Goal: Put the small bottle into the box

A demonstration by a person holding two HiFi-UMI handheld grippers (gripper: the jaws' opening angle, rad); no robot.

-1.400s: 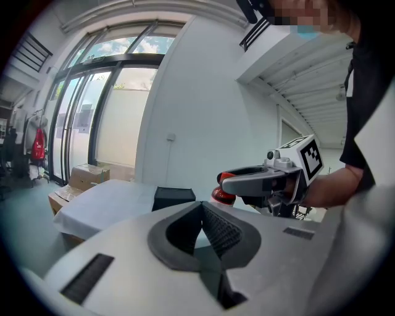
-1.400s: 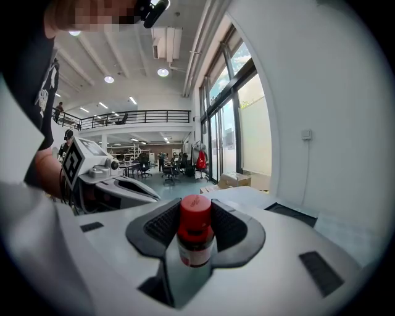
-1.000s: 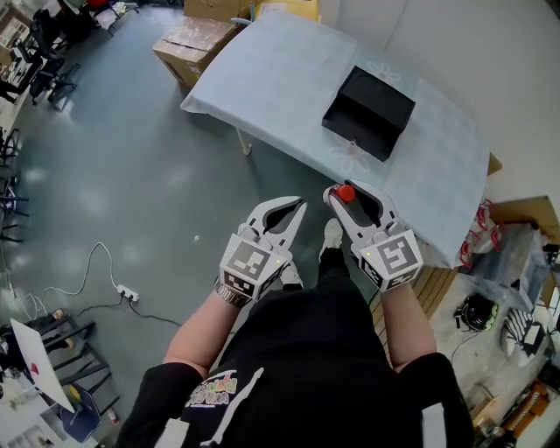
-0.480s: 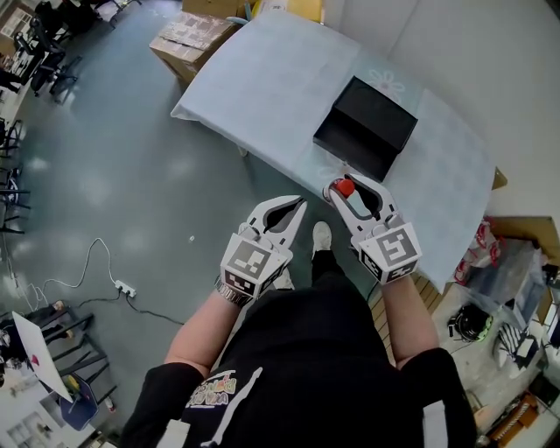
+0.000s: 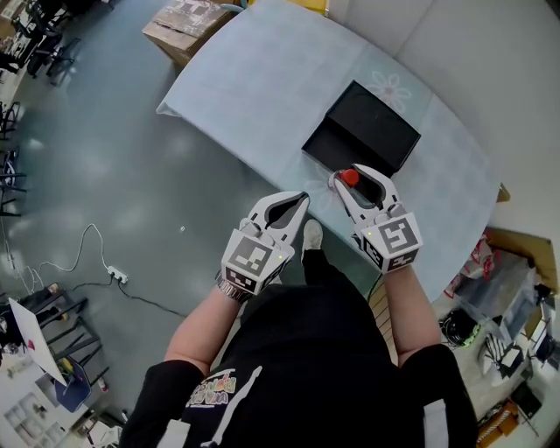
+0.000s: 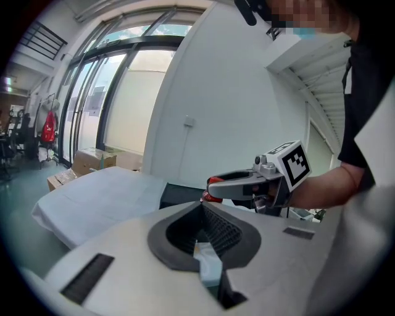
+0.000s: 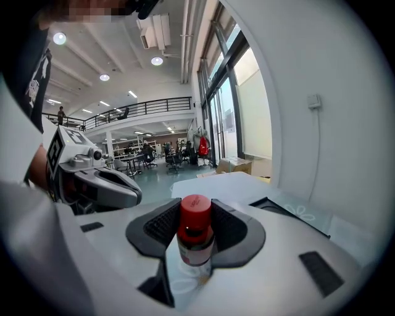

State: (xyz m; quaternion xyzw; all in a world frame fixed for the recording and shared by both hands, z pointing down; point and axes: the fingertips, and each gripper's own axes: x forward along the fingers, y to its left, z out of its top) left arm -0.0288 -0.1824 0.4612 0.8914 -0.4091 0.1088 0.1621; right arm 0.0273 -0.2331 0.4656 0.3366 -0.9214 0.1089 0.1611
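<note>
The small bottle (image 5: 349,177) has a red cap and a clear body (image 7: 195,237). My right gripper (image 5: 351,175) is shut on it and holds it upright over the near edge of the table (image 5: 254,79), just short of the open black box (image 5: 363,131). That box shows as a dark rim (image 7: 279,207) past the jaws in the right gripper view. My left gripper (image 5: 296,201) hangs beside it to the left, off the table's edge, jaws together and empty (image 6: 200,208). In the left gripper view the right gripper (image 6: 216,184) shows the red cap at its tip.
A pale blue cloth with flower prints covers the table. Cardboard boxes (image 5: 185,19) stand on the grey floor beyond its far left corner. A power strip and cable (image 5: 109,276) lie on the floor at the left. Bags and clutter (image 5: 490,306) crowd the right side.
Both grippers and the view have moved forward to the table. The bottle in the right gripper has come from off the table to its near edge, close to the box.
</note>
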